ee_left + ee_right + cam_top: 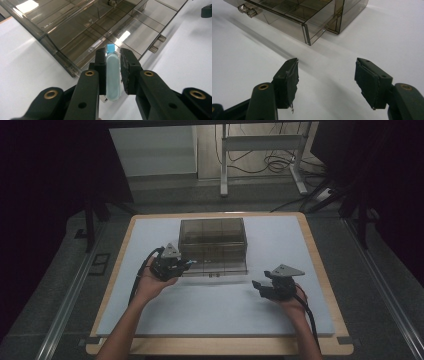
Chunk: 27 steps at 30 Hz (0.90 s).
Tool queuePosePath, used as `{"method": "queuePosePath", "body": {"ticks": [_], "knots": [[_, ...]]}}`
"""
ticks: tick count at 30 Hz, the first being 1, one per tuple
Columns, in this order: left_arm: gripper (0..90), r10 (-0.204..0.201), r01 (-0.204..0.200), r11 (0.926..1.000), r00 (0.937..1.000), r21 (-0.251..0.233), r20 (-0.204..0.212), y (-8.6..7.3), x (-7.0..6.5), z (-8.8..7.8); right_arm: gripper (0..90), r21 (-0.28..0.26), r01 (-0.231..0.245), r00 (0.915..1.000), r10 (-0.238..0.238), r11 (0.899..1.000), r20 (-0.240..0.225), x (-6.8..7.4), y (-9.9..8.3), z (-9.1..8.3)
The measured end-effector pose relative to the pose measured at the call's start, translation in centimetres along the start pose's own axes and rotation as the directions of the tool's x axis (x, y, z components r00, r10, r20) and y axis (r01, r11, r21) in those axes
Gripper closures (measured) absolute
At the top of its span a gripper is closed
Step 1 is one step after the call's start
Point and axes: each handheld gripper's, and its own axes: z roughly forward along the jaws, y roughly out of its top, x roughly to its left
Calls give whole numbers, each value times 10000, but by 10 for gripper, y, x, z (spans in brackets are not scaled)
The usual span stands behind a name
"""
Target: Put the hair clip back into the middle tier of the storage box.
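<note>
On the white-topped table [215,310], the left tongs [113,56] clamp a small pale-blue capped tube [112,75] over the pulled-out drawer of the smoked transparent plastic organiser box [213,240], release into a compartment pending, while the right tongs [327,75] rest wide open and empty.

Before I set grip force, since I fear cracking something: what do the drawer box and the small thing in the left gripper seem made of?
The drawer box looks like smoky, see-through hard plastic: glossy, with dividers visible through its walls. The small tube clamped in the left gripper looks like pale blue-green plastic with a brighter blue cap; smooth, slightly shiny. Whether it is soft or rigid I cannot tell.
</note>
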Motion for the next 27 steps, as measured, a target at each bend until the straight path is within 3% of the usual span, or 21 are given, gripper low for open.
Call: {"method": "queuePosePath", "body": {"ticks": [27], "knots": [[772, 13, -14, 9998, 10000, 218, 57, 15, 1, 24, 348, 87, 3, 10000, -3, 10000, 20, -1, -1, 1]]}}
